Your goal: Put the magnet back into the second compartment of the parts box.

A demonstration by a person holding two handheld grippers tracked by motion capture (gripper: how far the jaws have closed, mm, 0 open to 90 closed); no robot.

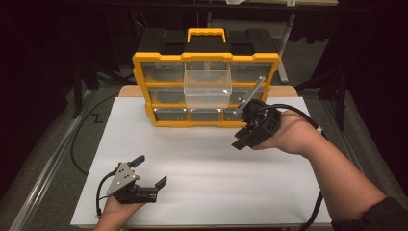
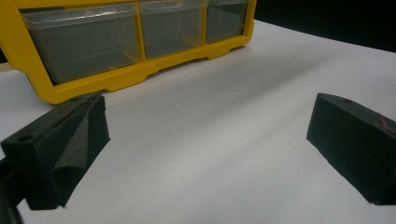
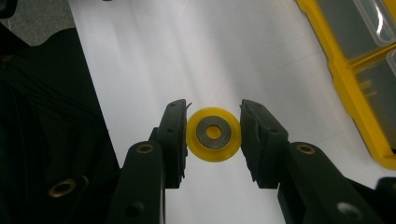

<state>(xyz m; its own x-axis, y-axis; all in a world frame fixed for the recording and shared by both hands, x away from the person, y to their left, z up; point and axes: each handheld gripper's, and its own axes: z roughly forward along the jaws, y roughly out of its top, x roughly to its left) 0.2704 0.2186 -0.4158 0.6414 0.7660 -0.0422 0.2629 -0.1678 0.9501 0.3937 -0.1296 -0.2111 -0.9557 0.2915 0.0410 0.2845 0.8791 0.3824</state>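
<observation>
White surface [image 1: 202, 163] carries a yellow organizer [image 1: 206, 91], one drawer [image 1: 208, 85] pulled out. Right gripper [image 3: 214, 135], raised near the organizer, jaws clamped on a yellow wheel [image 3: 214, 134]. Left gripper [image 1: 151, 171] low, jaws apart, empty.

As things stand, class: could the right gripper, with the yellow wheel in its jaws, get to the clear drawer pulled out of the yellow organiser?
Probably yes. The right gripper, shut on the yellow wheel, hangs just right of and below the clear drawer, whose open top looks unobstructed; the left gripper sits far off.
</observation>
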